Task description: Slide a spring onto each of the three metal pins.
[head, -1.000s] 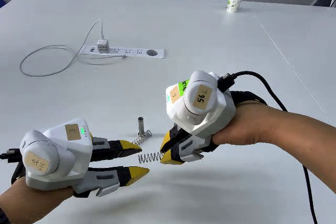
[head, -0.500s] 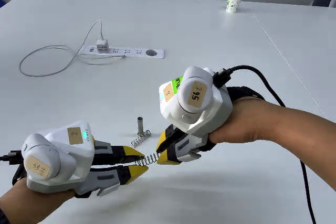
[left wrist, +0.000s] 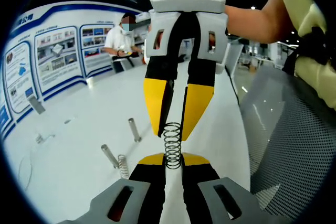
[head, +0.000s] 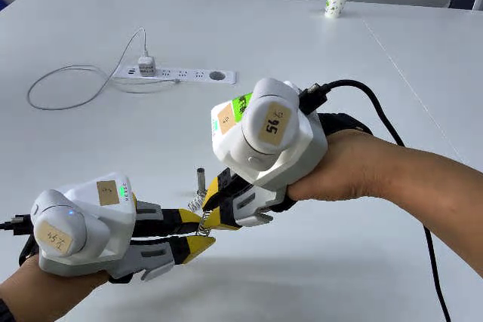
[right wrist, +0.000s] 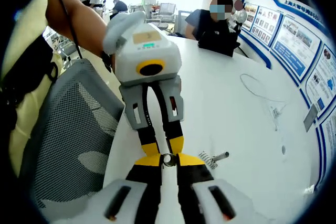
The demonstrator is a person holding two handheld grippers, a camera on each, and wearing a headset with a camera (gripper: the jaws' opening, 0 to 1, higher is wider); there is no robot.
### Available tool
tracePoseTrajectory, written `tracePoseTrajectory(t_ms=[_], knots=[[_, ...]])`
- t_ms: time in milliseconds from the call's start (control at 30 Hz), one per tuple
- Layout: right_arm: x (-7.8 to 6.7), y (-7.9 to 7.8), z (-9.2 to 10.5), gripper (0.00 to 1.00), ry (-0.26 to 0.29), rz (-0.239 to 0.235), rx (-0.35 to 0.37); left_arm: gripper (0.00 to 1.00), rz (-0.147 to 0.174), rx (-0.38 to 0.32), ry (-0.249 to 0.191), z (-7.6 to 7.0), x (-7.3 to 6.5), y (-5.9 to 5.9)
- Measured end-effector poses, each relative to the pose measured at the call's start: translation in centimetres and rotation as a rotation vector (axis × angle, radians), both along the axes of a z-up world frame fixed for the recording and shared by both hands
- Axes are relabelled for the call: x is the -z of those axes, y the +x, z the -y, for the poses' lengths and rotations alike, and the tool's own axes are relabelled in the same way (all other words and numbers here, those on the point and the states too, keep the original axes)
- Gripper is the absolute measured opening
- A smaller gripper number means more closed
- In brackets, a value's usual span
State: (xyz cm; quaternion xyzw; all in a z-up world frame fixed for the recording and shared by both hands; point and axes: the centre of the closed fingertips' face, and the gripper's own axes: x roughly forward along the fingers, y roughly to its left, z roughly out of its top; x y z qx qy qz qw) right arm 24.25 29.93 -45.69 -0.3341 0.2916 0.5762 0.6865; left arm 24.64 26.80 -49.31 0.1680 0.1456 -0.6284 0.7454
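1. Handover in mid-air: thin coiled steel spring (left wrist: 171,144) spans both grippers above white desk (head: 317,73).
2. Far end pinched by right gripper (left wrist: 173,127), jaws narrow; left gripper (left wrist: 173,162) narrow round near end, seemingly clamped.
3. Judgement: confirm left grip before right lets go; hold lightly, or coils crush.
4. Just behind stands short grey metal pin (head: 201,179); keep spring's free end open, axis in line with pin.

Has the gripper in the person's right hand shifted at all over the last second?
Yes. The right gripper has moved left, closer to the upright metal pin, bringing its spring to the left gripper.
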Motion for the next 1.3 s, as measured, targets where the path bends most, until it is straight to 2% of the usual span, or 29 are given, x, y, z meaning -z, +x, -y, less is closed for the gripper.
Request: tracePoseTrajectory(t_ms=[300,467,600,700,867,1033,1300], knots=[[0.0,0.4,0.5,0.13,0.028,-0.005,0.036,0.10,-0.016,-0.027,-0.035,-0.2,-0.3,0.2],[0.2,0.3,0.5,0.14,0.045,-0.025,0.049,0.10,-0.015,-0.029,-0.041,-0.1,-0.4,0.2],[0.2,0.3,0.2,0.13,0.054,-0.020,0.050,0.10,-0.016,-0.031,-0.044,-0.1,-0.5,0.2],[0.0,0.2,-0.1,0.12,0.082,-0.039,0.061,0.10,-0.014,-0.031,-0.044,-0.1,-0.5,0.2],[-0.1,0.4,-0.2,0.12,0.089,-0.033,0.065,0.10,-0.022,-0.042,-0.052,-0.2,-0.6,0.3],[-0.3,0.6,-0.1,0.11,0.095,-0.034,0.076,0.11,-0.015,-0.052,-0.060,-0.2,-0.8,0.5],[-0.6,1.2,0.6,0.11,0.094,-0.025,0.097,0.18,-0.018,-0.066,-0.068,-0.4,-1.0,0.6]])
